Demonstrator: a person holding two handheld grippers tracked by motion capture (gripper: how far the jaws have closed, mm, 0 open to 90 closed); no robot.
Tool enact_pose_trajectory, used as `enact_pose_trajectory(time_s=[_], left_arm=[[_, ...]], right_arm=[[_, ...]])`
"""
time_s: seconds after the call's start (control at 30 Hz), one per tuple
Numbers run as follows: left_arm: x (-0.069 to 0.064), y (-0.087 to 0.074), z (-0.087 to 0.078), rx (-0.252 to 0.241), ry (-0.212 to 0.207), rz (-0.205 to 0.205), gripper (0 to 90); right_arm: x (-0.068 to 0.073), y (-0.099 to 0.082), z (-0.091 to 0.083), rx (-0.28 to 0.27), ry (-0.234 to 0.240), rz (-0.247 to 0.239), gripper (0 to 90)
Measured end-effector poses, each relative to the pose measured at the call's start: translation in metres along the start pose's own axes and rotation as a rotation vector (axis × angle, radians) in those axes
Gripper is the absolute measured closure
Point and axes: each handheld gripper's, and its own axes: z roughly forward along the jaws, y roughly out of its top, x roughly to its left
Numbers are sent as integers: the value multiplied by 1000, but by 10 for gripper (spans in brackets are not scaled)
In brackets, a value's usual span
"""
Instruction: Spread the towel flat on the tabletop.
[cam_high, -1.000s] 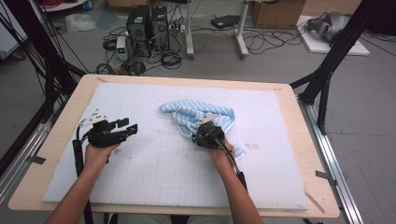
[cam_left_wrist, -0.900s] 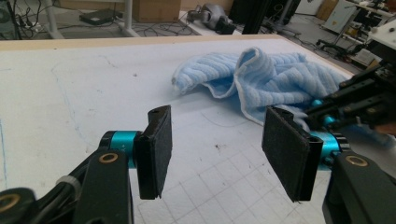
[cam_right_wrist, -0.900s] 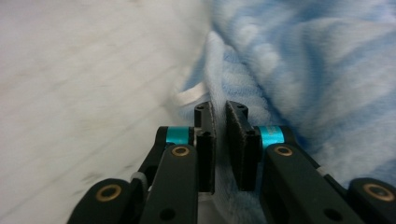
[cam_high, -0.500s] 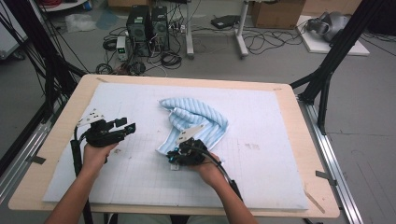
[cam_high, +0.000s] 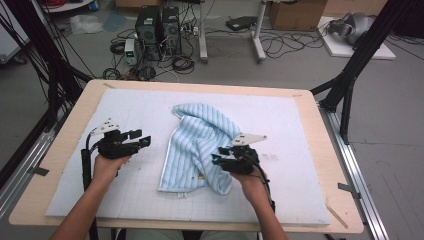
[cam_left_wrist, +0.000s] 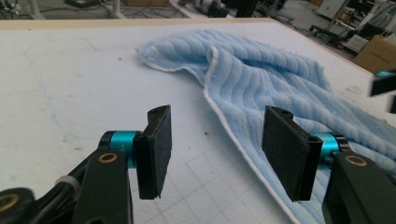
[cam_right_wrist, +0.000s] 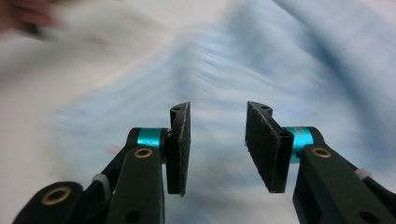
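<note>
Your right tongs (cam_high: 216, 155), jaws just opening and empty, hover over the striped blue towel (cam_high: 197, 147) lying mid-table; at nine o'clock, your left tongs (cam_high: 142, 138) gape empty.

Your towel (cam_high: 200, 145) is pale blue with ribbed stripes of lighter blue, and a thin white hem runs along its edge. It lies on a white mat (cam_high: 295, 125) printed with a faint grey grid, and the desk (cam_high: 330, 165) under that mat is light wood. Your left gripper (cam_high: 141, 141) and right gripper (cam_high: 218, 159) are black, with teal collars behind the dark fingers (cam_left_wrist: 156, 149) and brass-coloured rivets.
</note>
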Motion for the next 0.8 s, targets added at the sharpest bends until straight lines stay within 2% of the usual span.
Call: enact_pose_trajectory(time_s=[0.03,0.1,0.2,0.3,0.33,0.4,0.43,0.5,0.57,0.63,0.8], left_arm=[[-1,0,1,2,-3,1,429],[-1,-1,3,8,-4,2,426],[-1,-1,4,10,-2,4,424],[-1,-1,4,5,3,-1,413],[-1,-1,4,3,3,-1,411],[-1,-1,4,7,3,3,410],[-2,-1,4,8,4,2,410],[-3,-1,5,11,3,4,410],[-4,-3,5,-1,3,3,411],[-4,-4,6,3,3,1,413],[-6,-4,7,6,-9,4,413]], right_arm=[[-7,-5,1,30,-44,23,572],[-17,-14,6,67,-82,70,526],[-21,-19,17,78,-55,111,486],[-16,-18,32,142,-106,30,509],[-14,-17,34,140,-126,-3,557],[-14,-14,35,142,-102,-31,800],[-12,-13,36,149,-88,-56,864],[-11,-9,38,167,-114,-100,873],[-17,-3,38,154,-153,-96,873],[-30,2,36,116,-183,-69,873],[-59,5,37,92,-265,0,871]])
